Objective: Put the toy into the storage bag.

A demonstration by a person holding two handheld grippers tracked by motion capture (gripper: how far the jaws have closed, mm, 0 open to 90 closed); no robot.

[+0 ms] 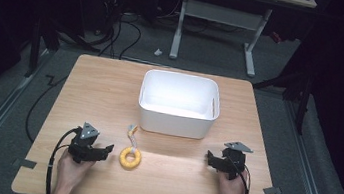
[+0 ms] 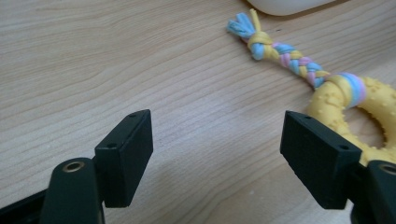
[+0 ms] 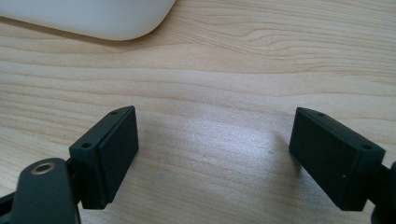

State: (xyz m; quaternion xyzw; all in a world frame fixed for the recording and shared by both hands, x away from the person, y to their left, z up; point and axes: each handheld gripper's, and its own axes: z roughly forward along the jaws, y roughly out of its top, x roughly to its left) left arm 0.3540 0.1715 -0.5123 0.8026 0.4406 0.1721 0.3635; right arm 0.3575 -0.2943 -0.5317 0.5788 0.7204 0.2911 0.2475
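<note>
Here my left gripper (image 1: 104, 149) has its jaws wide apart over bare surface (image 1: 110, 94), gripping nothing, just beside the yellow ring toy (image 1: 130, 157) near the front edge. My right gripper (image 1: 212, 161) gapes empty too.

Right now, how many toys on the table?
1: a yellow ring toy with a braided rope tail, in front of the white bin, beside the left gripper. The bin's inside looks empty.

table lit, surroundings dark; close views sharp
</note>
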